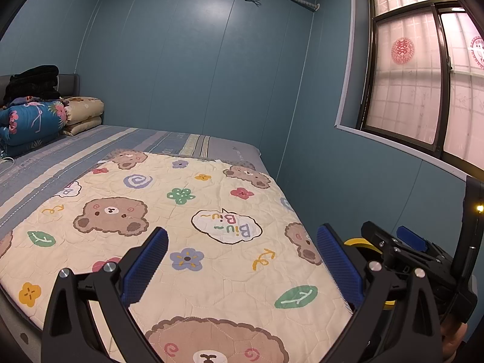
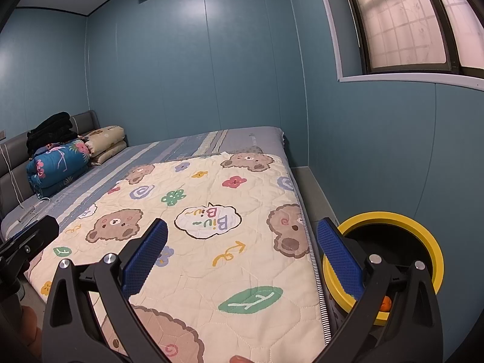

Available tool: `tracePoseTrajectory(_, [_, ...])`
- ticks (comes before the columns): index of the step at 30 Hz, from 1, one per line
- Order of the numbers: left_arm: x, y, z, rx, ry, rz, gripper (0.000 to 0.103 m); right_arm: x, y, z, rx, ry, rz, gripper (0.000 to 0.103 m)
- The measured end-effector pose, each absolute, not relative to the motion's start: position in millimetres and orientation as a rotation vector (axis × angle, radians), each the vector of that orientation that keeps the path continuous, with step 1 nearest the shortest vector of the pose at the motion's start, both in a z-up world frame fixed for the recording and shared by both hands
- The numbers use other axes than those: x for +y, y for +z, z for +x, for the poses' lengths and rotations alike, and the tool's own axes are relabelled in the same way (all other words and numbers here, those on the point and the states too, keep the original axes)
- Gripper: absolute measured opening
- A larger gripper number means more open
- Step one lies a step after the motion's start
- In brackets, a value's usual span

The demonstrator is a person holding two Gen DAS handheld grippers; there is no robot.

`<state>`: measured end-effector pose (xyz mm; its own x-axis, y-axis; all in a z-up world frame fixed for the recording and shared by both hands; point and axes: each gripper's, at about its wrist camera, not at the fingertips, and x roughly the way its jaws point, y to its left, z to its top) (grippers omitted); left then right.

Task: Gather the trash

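Now I see the round yellow-rimmed trash bin (image 2: pixel 423 227) on the floor beside the bed, just right of my right tongs (image 2: pixel 242 254), mouth upward; both right and left tongs (image 1: pixel 242 257) gape wide, empty.

1. Trash bin (image 2: pixel 423 227): round, yellow rim, black inside, upright and open at the top. It stands on the floor in the gap between the bed's right edge and the blue wall, near the bed's foot corner. The right wrist view shows most of the rim; its near-left part is hidden.
2. Same bin in the left wrist view: only slivers of yellow rim (image 1: pixel 358 242) show past the bed's right edge, the rest is covered.
3. Small orange item (image 2: pixel 386 304): sits inside the bin at the near side, partly hidden, too small to identify.
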<state>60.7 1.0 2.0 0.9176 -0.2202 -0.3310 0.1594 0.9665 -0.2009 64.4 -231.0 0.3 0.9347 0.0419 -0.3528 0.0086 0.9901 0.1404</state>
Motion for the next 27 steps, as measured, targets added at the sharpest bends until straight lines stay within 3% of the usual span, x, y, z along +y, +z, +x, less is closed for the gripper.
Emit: tracePoseTrajectory(27, [2.7, -3.7, 65.8, 0.374, -0.211, -0.161, 0.095, -227.9, -7.4, 68.4, 0.392, 0.008, 0.161, 0.095])
